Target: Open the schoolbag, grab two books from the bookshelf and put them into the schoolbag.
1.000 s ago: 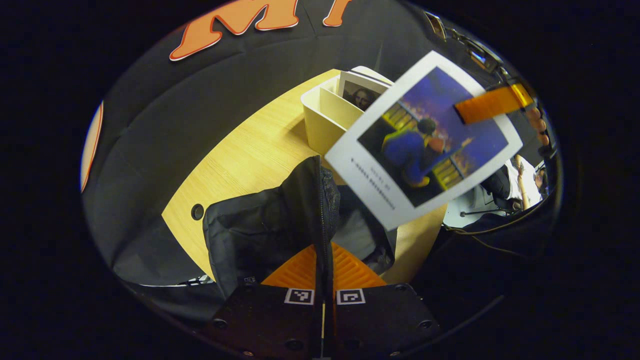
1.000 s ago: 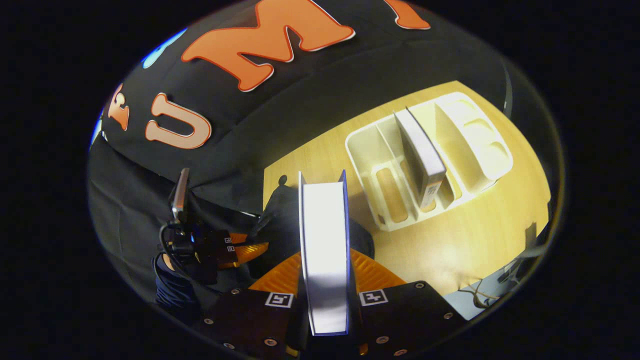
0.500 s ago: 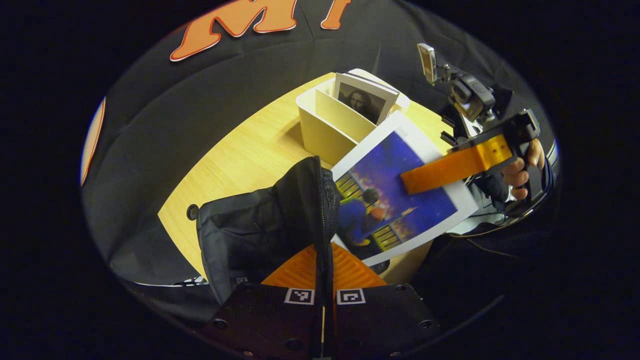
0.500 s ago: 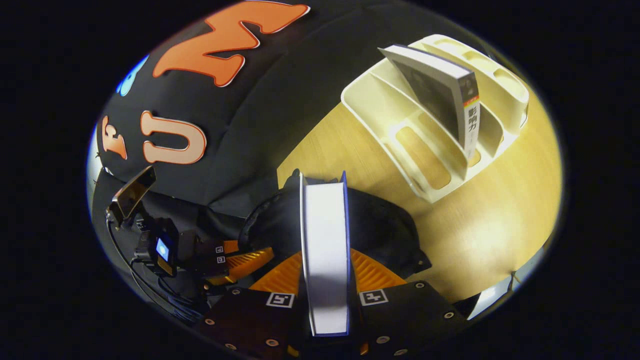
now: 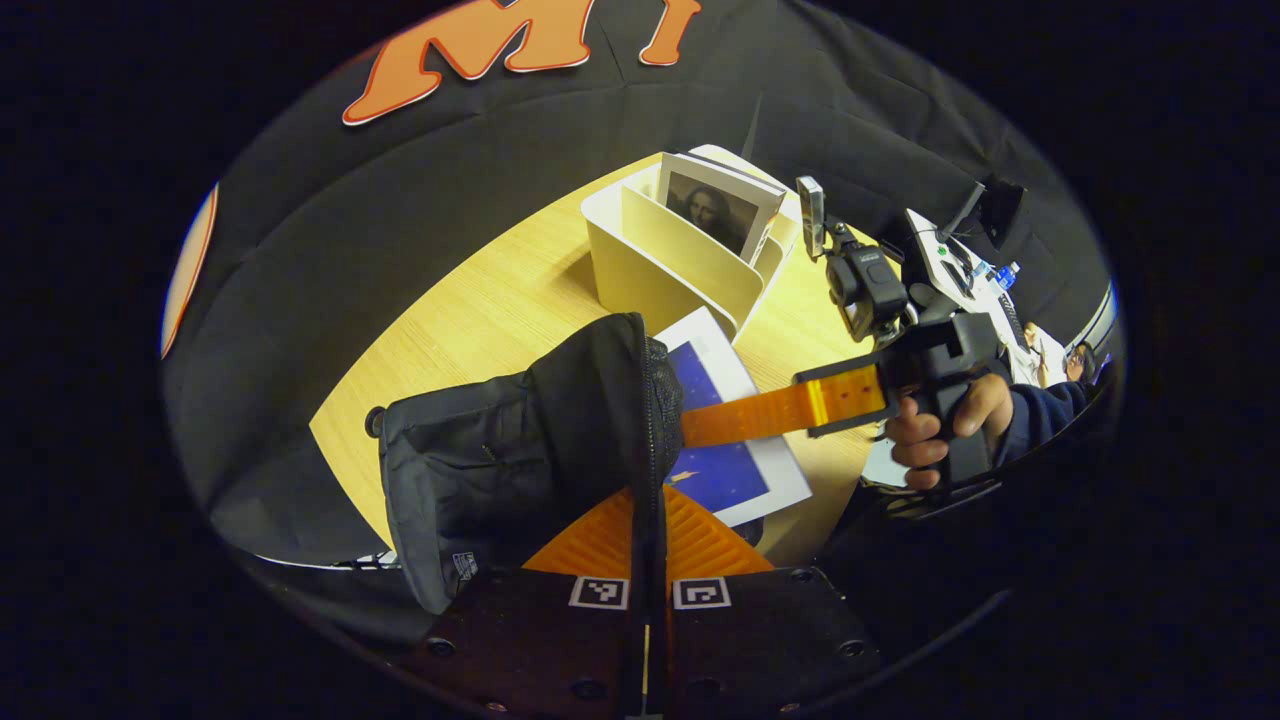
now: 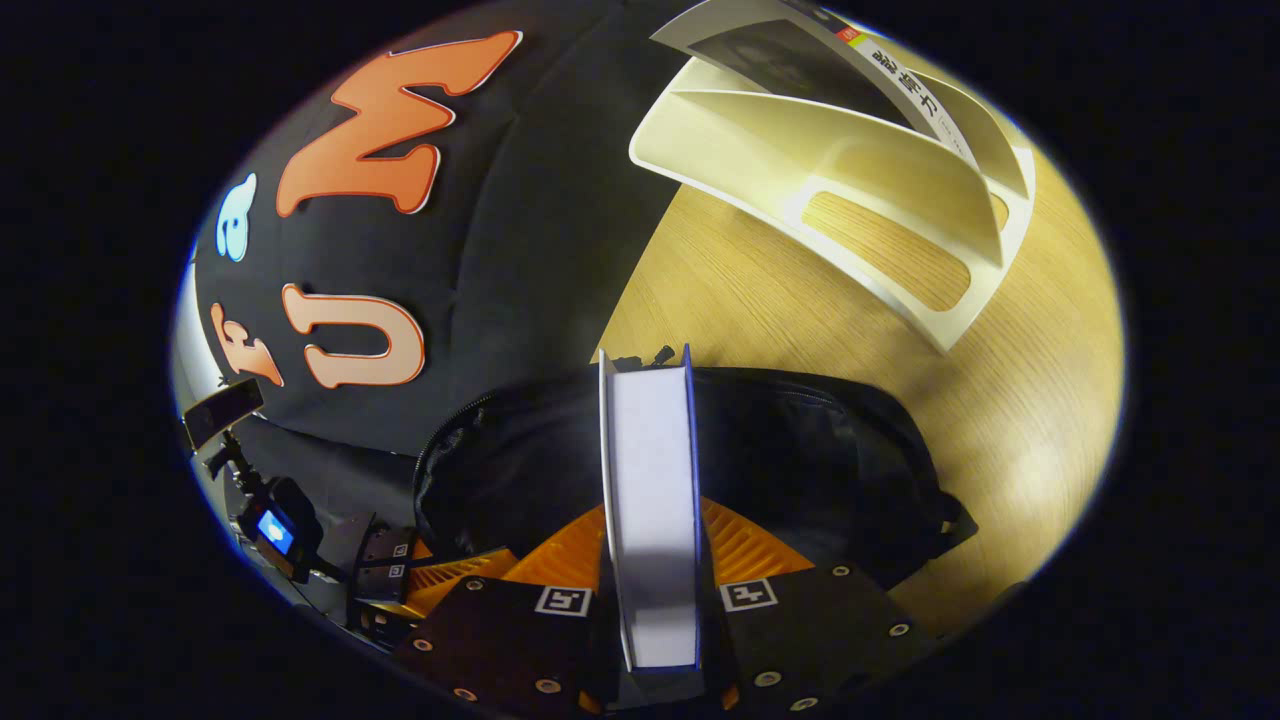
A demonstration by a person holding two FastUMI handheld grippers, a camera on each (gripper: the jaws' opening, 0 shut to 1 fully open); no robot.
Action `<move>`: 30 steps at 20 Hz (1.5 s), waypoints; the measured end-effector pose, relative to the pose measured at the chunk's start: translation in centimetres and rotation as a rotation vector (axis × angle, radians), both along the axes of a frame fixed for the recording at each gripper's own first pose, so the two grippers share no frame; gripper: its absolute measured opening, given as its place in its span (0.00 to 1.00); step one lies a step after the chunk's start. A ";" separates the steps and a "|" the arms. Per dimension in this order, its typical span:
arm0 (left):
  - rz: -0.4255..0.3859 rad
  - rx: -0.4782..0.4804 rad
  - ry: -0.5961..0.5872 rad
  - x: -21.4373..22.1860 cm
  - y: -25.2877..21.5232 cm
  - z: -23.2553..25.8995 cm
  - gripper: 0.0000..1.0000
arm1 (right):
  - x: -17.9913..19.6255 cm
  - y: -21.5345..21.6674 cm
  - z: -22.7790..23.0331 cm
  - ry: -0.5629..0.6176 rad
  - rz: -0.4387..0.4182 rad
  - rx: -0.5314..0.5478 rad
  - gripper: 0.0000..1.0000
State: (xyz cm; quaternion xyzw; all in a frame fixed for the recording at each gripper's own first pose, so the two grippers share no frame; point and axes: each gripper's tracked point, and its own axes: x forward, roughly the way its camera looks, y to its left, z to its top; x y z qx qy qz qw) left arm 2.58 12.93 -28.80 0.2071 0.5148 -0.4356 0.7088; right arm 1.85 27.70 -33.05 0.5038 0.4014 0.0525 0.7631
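Here the book (image 6: 650, 500) is clamped at its fore-edge by the right gripper (image 6: 652, 590), partly inside the schoolbag (image 5: 520, 440) on the worktop (image 5: 480, 310). Stiff, it suits edge holds; the limp bag's rim is pinched by the left gripper (image 5: 648, 555).

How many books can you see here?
2. One book is clamped in the right gripper, entering the schoolbag; another book stands in the bookshelf. Others may be hidden.

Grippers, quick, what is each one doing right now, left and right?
Left gripper: shut on the schoolbag edge.
Right gripper: shut on the blue book, over the schoolbag.
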 end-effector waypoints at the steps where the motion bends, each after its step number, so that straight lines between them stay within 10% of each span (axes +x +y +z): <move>1: -0.001 0.003 -0.001 -0.2 -0.2 -0.1 0.02 | 0.1 0.6 -0.5 -0.002 0.011 -0.004 0.32; 9: 0.040 -0.035 0.030 -1.0 -1.5 -0.5 0.02 | 1.5 4.2 -4.2 0.001 0.018 -0.002 0.21; 13: 0.076 -0.048 0.046 -0.9 -1.3 -0.7 0.02 | 0.7 6.1 -5.7 0.069 0.092 0.036 0.35; 15: 0.106 -0.046 0.047 -0.3 -0.9 -0.9 0.02 | 0.1 5.6 -5.7 0.098 0.105 0.007 0.24; 18: 0.132 -0.048 0.049 0.1 -0.7 -1.1 0.02 | -2.1 3.2 -5.8 0.109 0.174 -0.136 0.81; 20: 0.132 -0.045 0.045 0.1 -0.7 -1.2 0.02 | -3.3 0.7 -6.2 0.105 0.200 -0.247 0.95; 30: 0.218 -0.014 0.046 -0.5 -1.1 -2.3 0.02 | -8.3 -13.5 -0.2 0.124 0.321 -0.579 0.98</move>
